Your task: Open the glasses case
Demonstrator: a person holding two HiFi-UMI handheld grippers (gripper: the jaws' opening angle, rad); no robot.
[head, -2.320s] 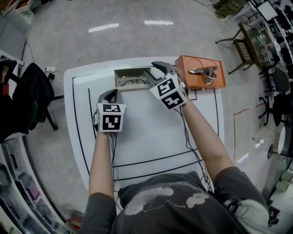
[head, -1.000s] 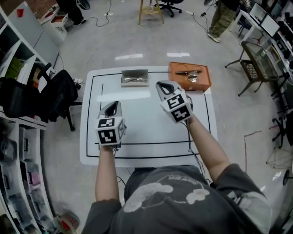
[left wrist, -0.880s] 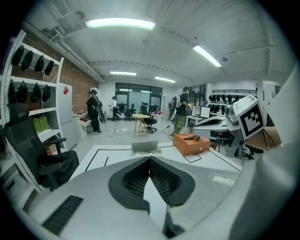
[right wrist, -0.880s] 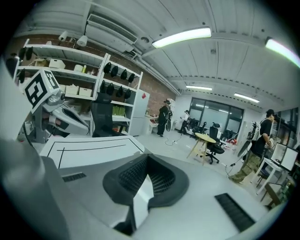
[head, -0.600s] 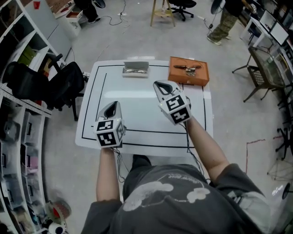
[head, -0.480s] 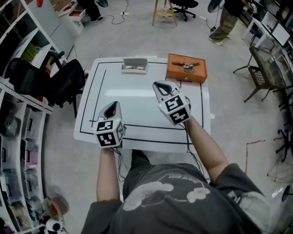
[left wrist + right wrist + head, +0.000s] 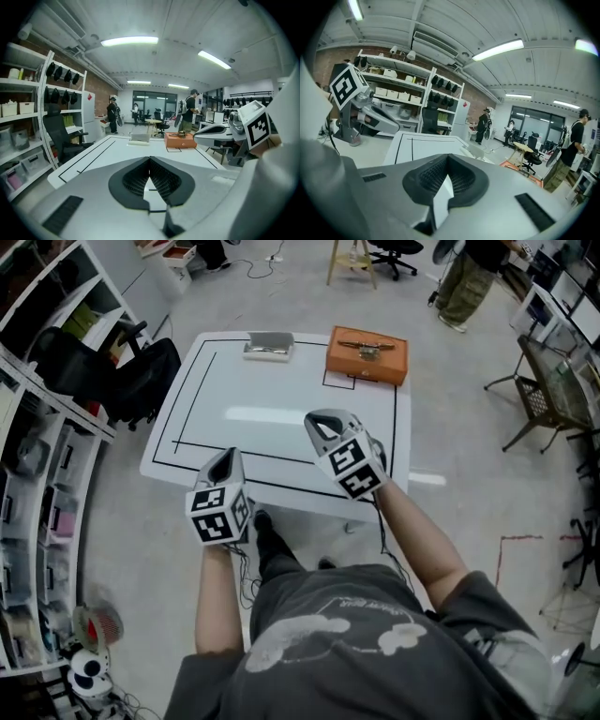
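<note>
Both grippers have drawn back from the table since half a second ago. Then they hung over its near part. Now, in the head view, the left gripper [image 7: 226, 457] is past the near edge, above the floor, and the right gripper [image 7: 323, 420] is just over that edge. The case [image 7: 268, 345] and the orange box [image 7: 367, 354] keep their places on the table [image 7: 281, 413]. The case lies at the far edge, left of the box and well apart from both grippers. It is too small here to tell if its lid is up. A metal piece [image 7: 366, 347] lies on the box.

In the left gripper view the jaws are closed, tip against tip, with nothing between them. Beyond them the white table carries a black line [image 7: 82, 158], and the case and box stand at its far end. The right gripper comes in from the right with its cube [image 7: 255, 126] of black-and-white square markers.

In the right gripper view the jaws are also clenched together and empty. The left gripper shows at upper left, and the table lies beyond the jaws.
</note>
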